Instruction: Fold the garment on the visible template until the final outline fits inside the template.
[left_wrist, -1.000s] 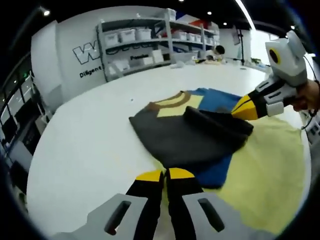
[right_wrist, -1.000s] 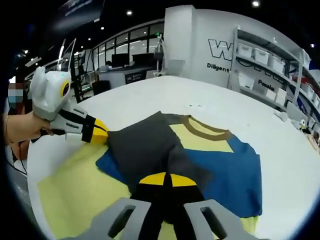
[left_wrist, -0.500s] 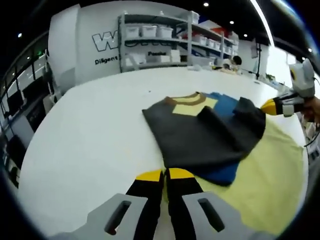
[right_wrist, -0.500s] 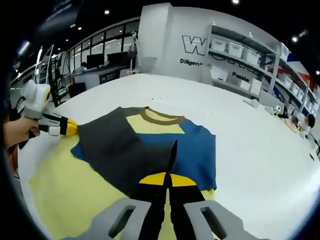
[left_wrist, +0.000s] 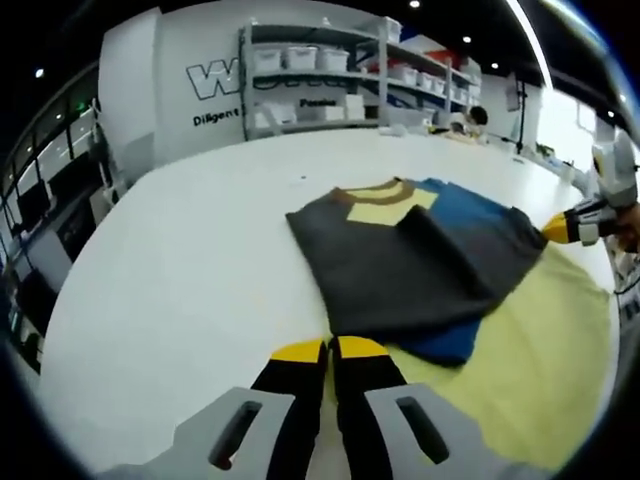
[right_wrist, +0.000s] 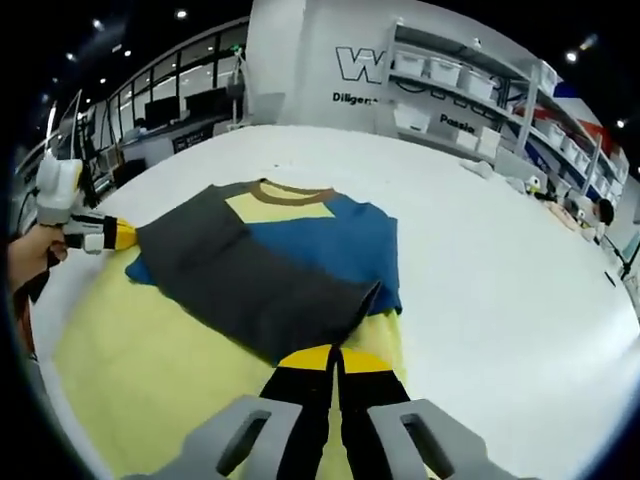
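The garment (left_wrist: 400, 260) has dark grey, blue and pale yellow panels and a brown collar (left_wrist: 375, 190). It lies folded on the pale yellow template (left_wrist: 540, 340) on a white table (left_wrist: 180, 280). My left gripper (left_wrist: 330, 348) is shut on the grey layer's near corner. In the right gripper view the garment (right_wrist: 260, 270) spreads flat over the template (right_wrist: 140, 350), and my right gripper (right_wrist: 335, 356) is shut on the grey layer's other corner. The right gripper (left_wrist: 553, 229) also shows at that corner from the left gripper view. The left gripper (right_wrist: 125, 236) is seen at the garment's left edge.
Wide bare tabletop (right_wrist: 500, 260) surrounds the template. Shelves with white bins (left_wrist: 320, 80) stand against the far wall. A hand (right_wrist: 25, 255) holds the left gripper at the table's edge. Small items (right_wrist: 505, 175) lie far off on the table.
The right gripper has drawn the bunched grey layer outward across the blue part, and it now lies spread flat. The left gripper has kept its hold on the near corner.
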